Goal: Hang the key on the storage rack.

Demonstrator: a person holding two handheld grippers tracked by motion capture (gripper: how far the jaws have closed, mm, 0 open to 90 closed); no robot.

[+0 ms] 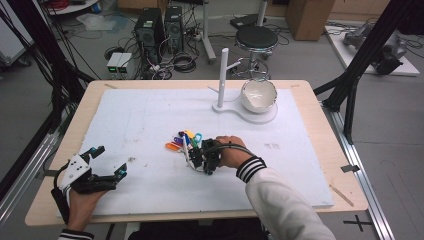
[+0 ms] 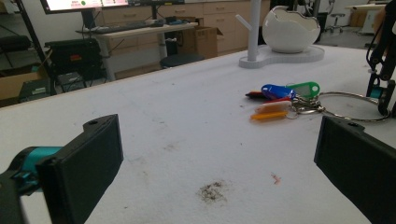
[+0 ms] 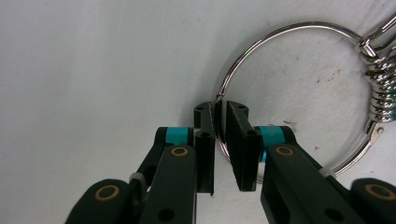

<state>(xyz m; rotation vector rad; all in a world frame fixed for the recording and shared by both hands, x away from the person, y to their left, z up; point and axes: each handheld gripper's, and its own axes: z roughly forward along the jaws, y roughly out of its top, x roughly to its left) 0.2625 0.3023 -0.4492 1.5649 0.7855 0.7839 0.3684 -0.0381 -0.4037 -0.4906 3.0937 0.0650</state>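
Item: large metal key ring (image 3: 299,88) carrying a bunch of coloured key tags (image 1: 182,140), lying flat on the white foam mat (image 1: 150,120) that covers the wooden tabletop (image 1: 320,130), near the middle of the mat. In the left gripper view the tags (image 2: 280,100) read blue, green, red, pale and orange, fanned out at the ring's (image 2: 348,106) left, joined to it by smaller split rings. Right gripper (image 1: 202,156): held in the person's right hand (image 1: 230,150), tipped down onto the mat just beside the tags; in the right gripper view (image 3: 221,140) its jaws stand nearly together with the wire of the ring running between them at its left arc, the pads (image 3: 238,140) pressed onto the wire. Left gripper (image 1: 107,162): held in the left hand (image 1: 82,197) at the near left corner of the mat, well apart from the ring; in the left gripper view (image 2: 217,149) its jaws stand wide apart with nothing between them but bare, lightly stained mat. Also on the tabletop: a white stand (image 1: 223,75) with an upright post and side peg on a flat base, at the far edge of the mat, and a white egg-shaped bowl (image 1: 258,95) resting on the same base just beside the post.
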